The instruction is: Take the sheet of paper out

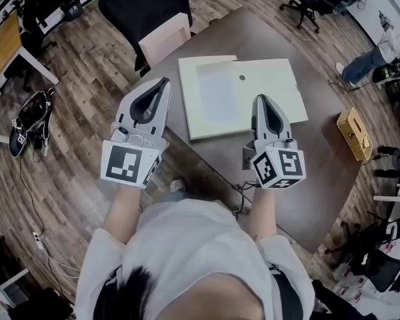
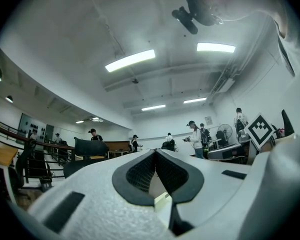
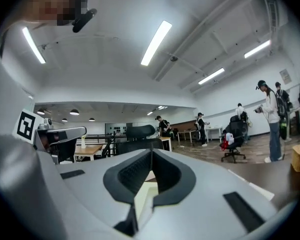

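One folder (image 1: 270, 89), maybe one sheet (image 1: 217, 93); left gripper (image 1: 164, 83), right gripper (image 1: 261, 99) closed

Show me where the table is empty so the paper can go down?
Bare table lies between the folder and the tan box, running down to the near corner. Another strip is free beyond the folder. Crowded: beside the folder, where the left tool and right tool are.

Dark brown surface (image 1: 307, 179), small wooden box (image 1: 354, 133) near its right edge, black office chair (image 1: 143, 5) at the far side, wood-plank floor (image 1: 73, 112), dark gear with cables (image 1: 30, 115) lying at left, people (image 2: 196, 139) standing far off under ceiling strip lights (image 2: 130, 60).
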Demonstrator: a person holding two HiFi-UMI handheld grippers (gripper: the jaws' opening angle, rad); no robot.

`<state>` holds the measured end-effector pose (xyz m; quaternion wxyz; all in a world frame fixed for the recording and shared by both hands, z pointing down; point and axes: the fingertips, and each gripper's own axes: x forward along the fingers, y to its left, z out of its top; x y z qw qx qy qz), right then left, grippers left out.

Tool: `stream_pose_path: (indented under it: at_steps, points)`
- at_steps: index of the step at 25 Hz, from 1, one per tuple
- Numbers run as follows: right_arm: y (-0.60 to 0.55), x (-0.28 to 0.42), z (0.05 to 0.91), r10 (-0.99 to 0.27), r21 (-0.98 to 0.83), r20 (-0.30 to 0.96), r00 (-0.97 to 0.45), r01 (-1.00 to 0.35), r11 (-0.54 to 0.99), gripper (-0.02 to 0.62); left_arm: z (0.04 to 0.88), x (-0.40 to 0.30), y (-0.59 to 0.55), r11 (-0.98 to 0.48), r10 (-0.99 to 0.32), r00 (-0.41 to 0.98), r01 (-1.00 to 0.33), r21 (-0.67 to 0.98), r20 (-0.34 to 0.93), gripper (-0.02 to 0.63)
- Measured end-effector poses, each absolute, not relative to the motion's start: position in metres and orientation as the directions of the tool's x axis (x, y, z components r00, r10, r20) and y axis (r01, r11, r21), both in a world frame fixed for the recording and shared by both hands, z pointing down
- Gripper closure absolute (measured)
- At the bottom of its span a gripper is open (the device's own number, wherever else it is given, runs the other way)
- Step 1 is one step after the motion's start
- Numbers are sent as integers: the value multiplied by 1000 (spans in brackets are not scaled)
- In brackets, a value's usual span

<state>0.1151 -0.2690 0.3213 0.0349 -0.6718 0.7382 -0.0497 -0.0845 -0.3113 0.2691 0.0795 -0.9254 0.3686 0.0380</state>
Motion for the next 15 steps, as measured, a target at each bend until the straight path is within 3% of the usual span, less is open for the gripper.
stream_pose_path:
  at_steps: [15]
  points:
    - [-334,149,413,-897,-403,342,-279,-906,128,577,299,-74,-353,-761,-641,764,-645,-62,-80,598]
